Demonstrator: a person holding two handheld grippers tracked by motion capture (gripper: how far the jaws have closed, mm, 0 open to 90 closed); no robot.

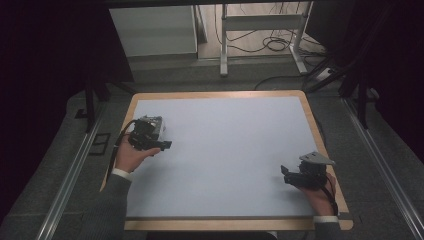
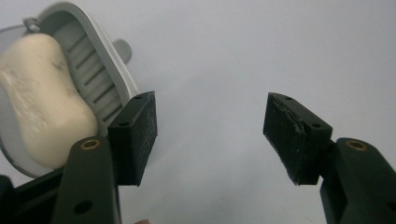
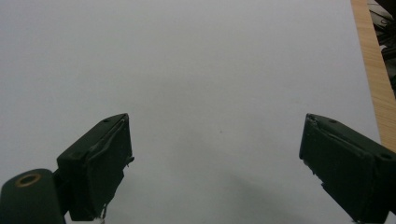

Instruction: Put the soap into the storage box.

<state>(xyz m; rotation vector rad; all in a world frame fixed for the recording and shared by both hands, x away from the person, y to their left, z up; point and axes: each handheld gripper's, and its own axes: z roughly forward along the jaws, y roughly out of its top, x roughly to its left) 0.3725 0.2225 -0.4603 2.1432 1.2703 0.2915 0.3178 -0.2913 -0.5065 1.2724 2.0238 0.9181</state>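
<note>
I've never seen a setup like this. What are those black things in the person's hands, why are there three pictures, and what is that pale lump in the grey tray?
A person sits at a table with a pale top and holds a hand tool in each hand. Each tool is a gripper with two black jaws that open and close like tongs.

The wide picture comes from a camera fixed above the table. In it you see the left gripper and the right gripper.

The other two pictures come from small cameras riding on the grippers, looking along their jaws. The left gripper's jaws stand apart with nothing between them. Just beside them lies a grey soap dish with a cream bar of soap in it. The right gripper's jaws are wide open over bare tabletop.

Nothing is held right now.
</note>
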